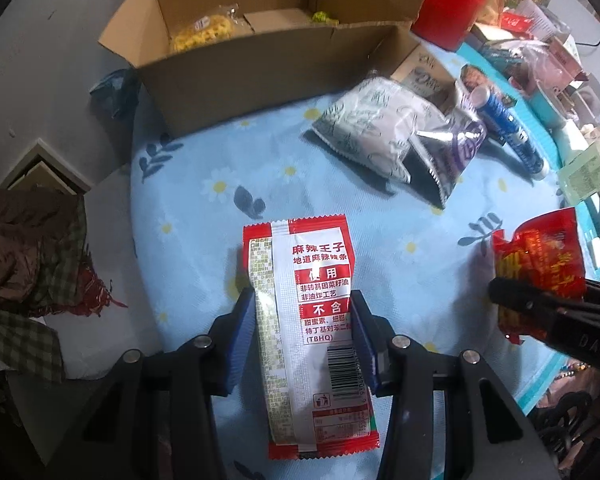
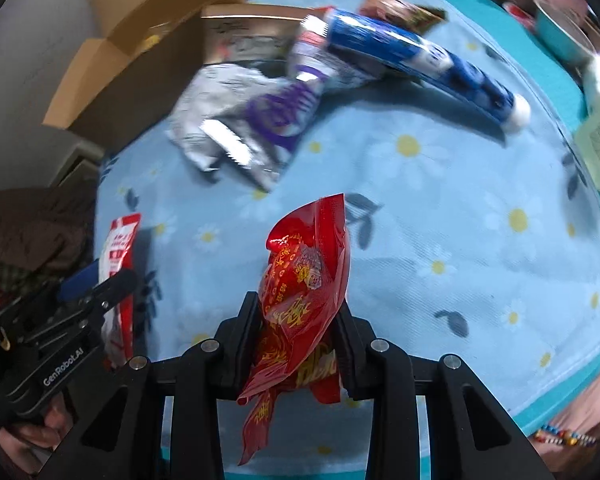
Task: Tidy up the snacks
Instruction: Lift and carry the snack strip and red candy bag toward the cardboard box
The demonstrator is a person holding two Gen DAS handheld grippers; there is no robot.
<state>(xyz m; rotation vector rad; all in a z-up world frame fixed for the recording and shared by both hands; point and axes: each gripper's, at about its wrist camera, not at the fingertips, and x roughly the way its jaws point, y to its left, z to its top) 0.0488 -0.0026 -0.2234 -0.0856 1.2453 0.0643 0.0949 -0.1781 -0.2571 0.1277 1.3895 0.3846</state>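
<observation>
My left gripper (image 1: 304,312) is shut on a red-and-white snack packet (image 1: 308,280), printed side up, held just above the blue flowered tablecloth (image 1: 340,216). The same packet (image 2: 118,256) and left gripper (image 2: 100,284) show at the left of the right wrist view. My right gripper (image 2: 300,316) is shut on a crinkled red snack bag (image 2: 304,272) with gold print; that bag (image 1: 540,260) and gripper (image 1: 540,300) appear at the right of the left wrist view. An open cardboard box (image 1: 260,64) with yellow snacks (image 1: 202,32) inside stands at the far side.
A grey patterned pouch (image 1: 376,120), a silver-purple bag (image 2: 276,120) and a blue tube (image 2: 420,60) lie mid-table. A red cylinder (image 1: 448,4) and clutter crowd the far right. Checked cloth (image 1: 20,280) lies left, off the table. A beaded wrist (image 2: 568,436) shows lower right.
</observation>
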